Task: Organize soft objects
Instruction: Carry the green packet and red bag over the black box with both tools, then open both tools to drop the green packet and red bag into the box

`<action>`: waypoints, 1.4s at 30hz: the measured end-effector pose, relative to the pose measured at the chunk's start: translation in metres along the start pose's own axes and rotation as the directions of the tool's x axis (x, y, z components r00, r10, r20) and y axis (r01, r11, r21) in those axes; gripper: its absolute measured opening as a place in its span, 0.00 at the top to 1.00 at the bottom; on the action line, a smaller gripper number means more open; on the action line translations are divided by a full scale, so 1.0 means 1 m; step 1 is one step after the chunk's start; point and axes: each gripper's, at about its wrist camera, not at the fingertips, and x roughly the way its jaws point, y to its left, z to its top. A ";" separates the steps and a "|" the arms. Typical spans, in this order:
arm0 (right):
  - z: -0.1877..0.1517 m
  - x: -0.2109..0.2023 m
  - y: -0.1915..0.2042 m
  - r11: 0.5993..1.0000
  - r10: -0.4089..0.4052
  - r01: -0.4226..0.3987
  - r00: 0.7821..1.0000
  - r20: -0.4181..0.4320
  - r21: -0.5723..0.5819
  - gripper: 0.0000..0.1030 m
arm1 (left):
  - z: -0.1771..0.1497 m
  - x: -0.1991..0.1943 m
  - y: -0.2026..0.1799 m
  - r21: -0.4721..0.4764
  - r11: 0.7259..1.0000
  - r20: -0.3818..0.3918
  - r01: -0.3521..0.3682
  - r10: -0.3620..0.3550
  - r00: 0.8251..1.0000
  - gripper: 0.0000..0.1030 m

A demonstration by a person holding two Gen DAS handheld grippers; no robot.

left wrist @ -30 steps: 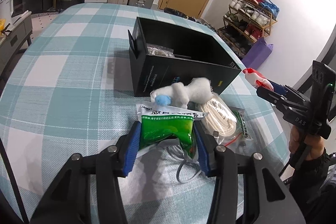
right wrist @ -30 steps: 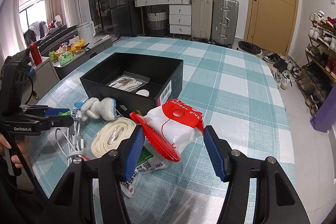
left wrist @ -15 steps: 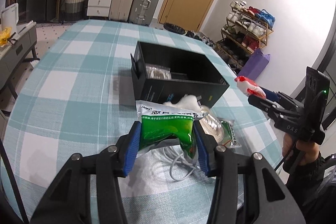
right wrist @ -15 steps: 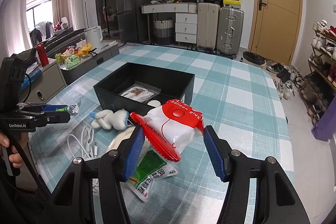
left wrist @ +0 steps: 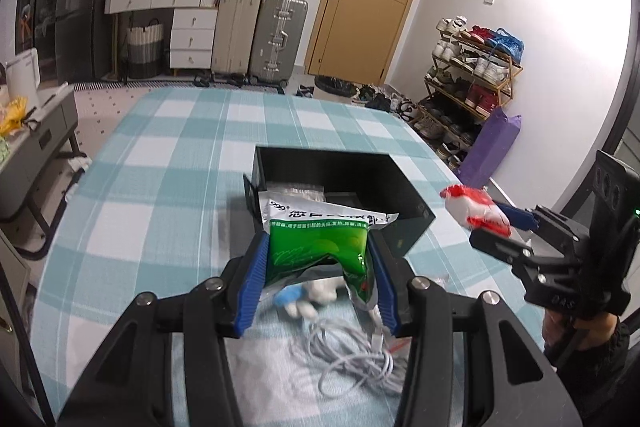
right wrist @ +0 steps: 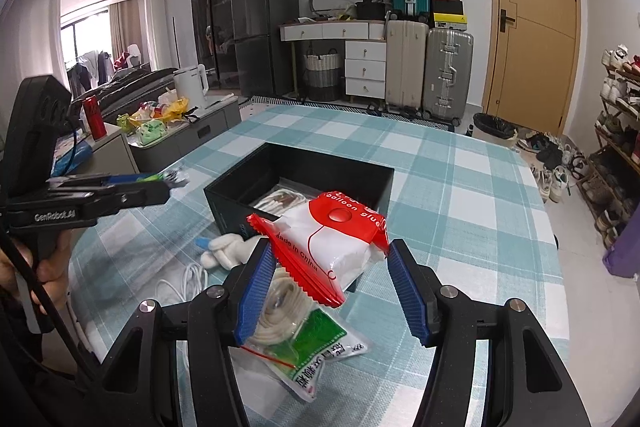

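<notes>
My left gripper [left wrist: 318,269] is shut on a green and white packet [left wrist: 320,243], held in the air in front of the open black box [left wrist: 400,187]. My right gripper [right wrist: 332,283] is shut on a red and white balloon glue bag [right wrist: 340,243], held above the table beside the box [right wrist: 360,175]. That bag also shows in the left wrist view [left wrist: 476,207]. On the table below lie a white plush toy [right wrist: 228,247], a white cable [left wrist: 352,359], a bagged cream cord coil [right wrist: 284,311] and another green packet [right wrist: 320,347].
The box holds a clear bag [right wrist: 280,201] with items. The table has a teal checked cloth [left wrist: 168,155]. Suitcases [right wrist: 444,67], a drawer unit and a shoe rack [left wrist: 472,67] stand beyond it. A low cabinet [left wrist: 36,147] is at the table's left.
Both grippers have risen with their packets. The left one lifted the green packet off the table toward the box, and the plush toy and cable now lie below it.
</notes>
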 end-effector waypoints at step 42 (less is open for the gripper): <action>0.041 0.100 -0.003 0.998 -0.014 0.007 0.993 -0.115 -0.067 0.43 | 0.040 0.095 -0.010 0.147 0.985 -0.005 -0.089 0.091 0.996 0.54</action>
